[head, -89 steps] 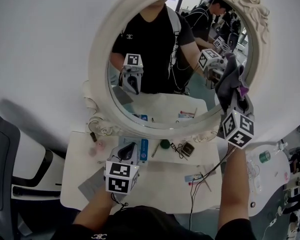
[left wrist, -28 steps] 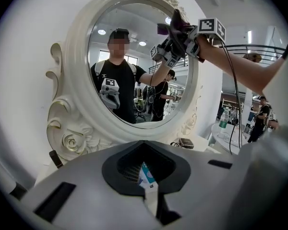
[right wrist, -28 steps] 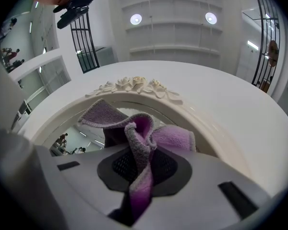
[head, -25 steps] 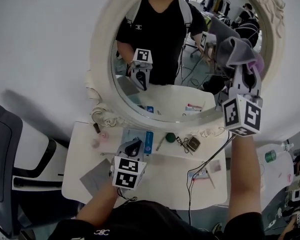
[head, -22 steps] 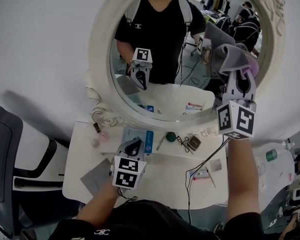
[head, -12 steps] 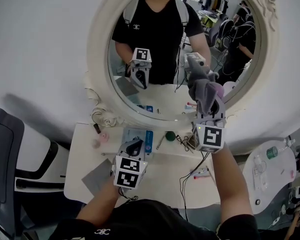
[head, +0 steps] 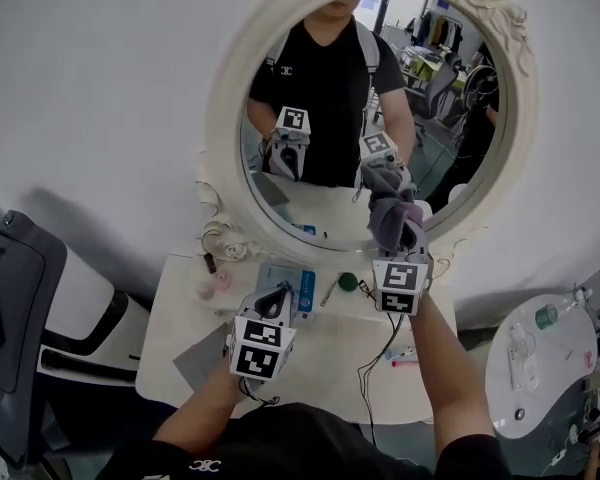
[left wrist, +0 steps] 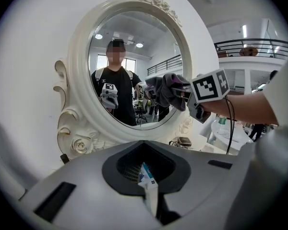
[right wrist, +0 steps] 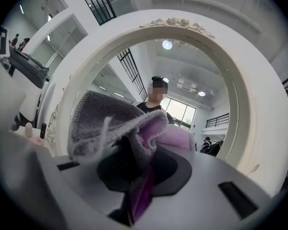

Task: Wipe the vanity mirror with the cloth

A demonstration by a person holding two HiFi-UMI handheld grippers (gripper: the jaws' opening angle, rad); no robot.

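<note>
Cloth: the cloth point(head: 390, 213) is pinched in the closed right tongs point(head: 395, 230), at the lower right glass of the mirror point(head: 225, 108).
Most glass: up and left of the cloth.
Left tongs point(head: 277, 298): closed on a small packet point(left wrist: 145, 172), low over the table point(head: 180, 338), farther away.

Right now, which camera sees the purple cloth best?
The right gripper view: the cloth fills the middle, pinched by the right gripper. The head view shows it small before the mirror; the left gripper view shows it bunched, side-on.

Bright, even indoor lighting. Ceiling lamps point(right wrist: 167, 44) are seen as glare spots. Gripper views are bowed and blackened at edges.
</note>
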